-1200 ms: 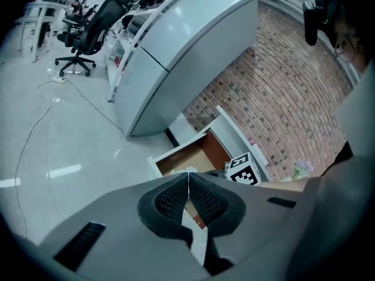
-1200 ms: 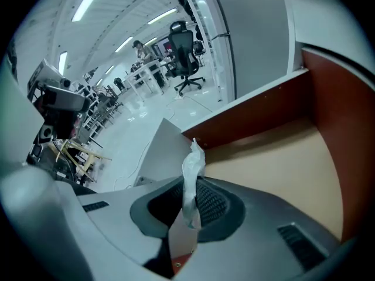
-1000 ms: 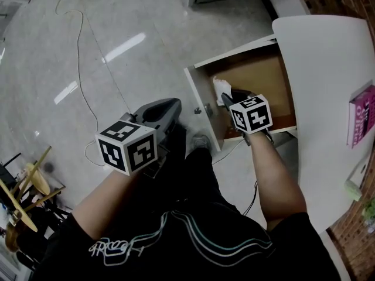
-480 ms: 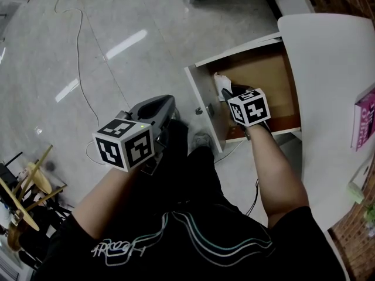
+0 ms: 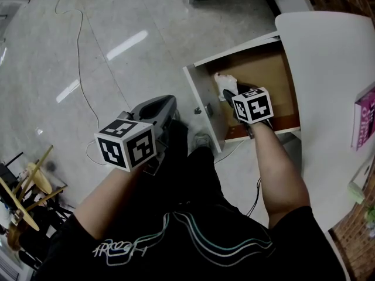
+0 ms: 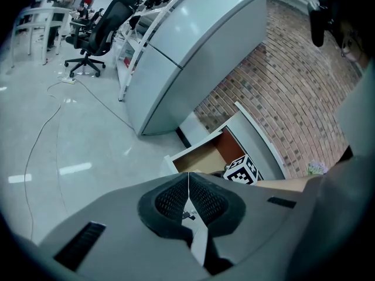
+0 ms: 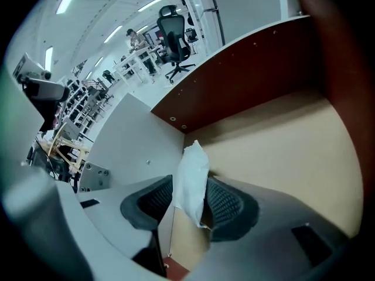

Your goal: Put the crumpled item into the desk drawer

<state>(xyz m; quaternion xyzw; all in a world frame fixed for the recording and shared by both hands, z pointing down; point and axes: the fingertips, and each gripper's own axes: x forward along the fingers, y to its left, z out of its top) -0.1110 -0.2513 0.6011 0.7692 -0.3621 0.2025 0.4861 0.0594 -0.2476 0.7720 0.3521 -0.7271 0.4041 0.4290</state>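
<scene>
Now your right claw has just been opening inside the drawer of the table, at your 1 o'clock. The crumpled paper stands between its spread jaws, by the drawer's 9 o'clock wall. Your left claw is closed, empty.

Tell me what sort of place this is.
Probably an open-plan office or lab: a black swivel office chair on a glossy grey floor, a white desk with a pulled-out wooden drawer, and a red brick wall.
</scene>
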